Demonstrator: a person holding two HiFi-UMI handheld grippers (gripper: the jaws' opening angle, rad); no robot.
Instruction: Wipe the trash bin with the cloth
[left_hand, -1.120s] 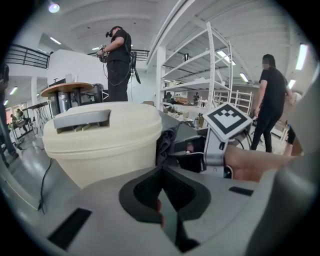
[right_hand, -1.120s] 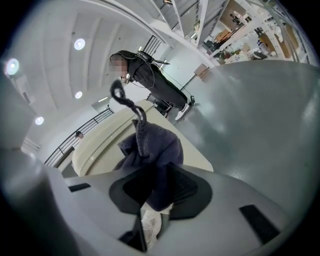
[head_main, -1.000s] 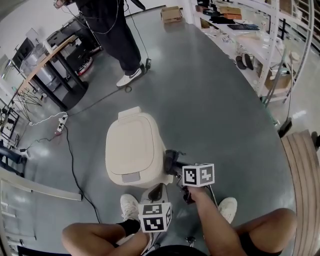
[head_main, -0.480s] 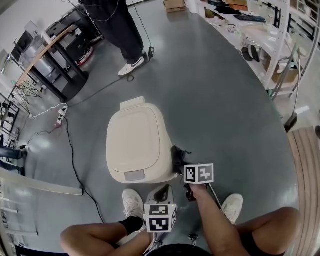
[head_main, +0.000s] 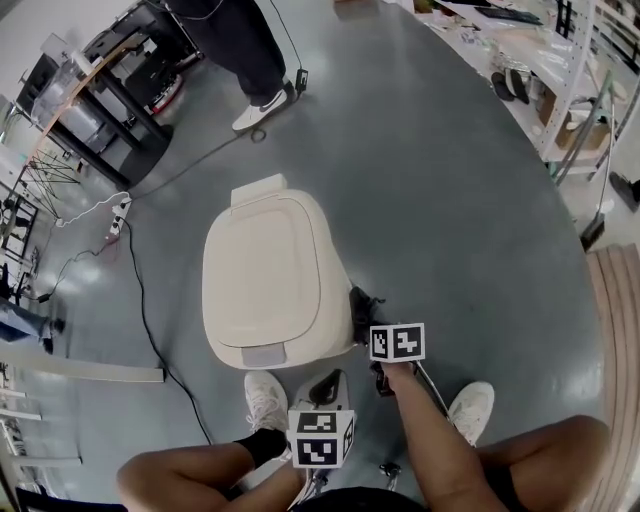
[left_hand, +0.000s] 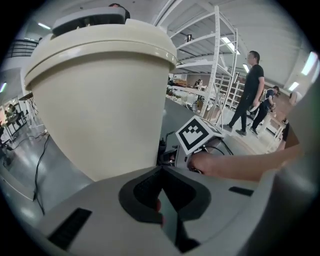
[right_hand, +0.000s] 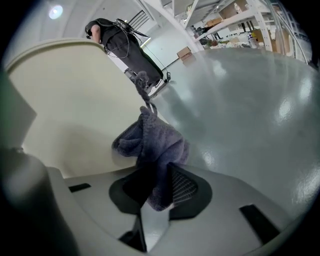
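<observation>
Jaws of the right gripper (right_hand: 154, 197) are clenched on the dark grey cloth (right_hand: 156, 142), and the cloth touches the side wall of the cream trash bin (head_main: 268, 285). The bin stands on the floor (head_main: 450, 200) with its lid down. The left gripper (left_hand: 161, 200) keeps its 2 jaws pressed together, empty, near the bin's front.

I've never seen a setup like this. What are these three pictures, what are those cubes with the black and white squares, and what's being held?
A person holds two claw tools; the patterned cubes are part of them. The top-down picture comes from a camera on the person's head, looking at a beige trash bin on the grey floor. The other two come from cameras on each claw. The right claw is clamped on a dark grey cloth beside the bin's wall. The left claw is closed on nothing, near the bin.
</observation>
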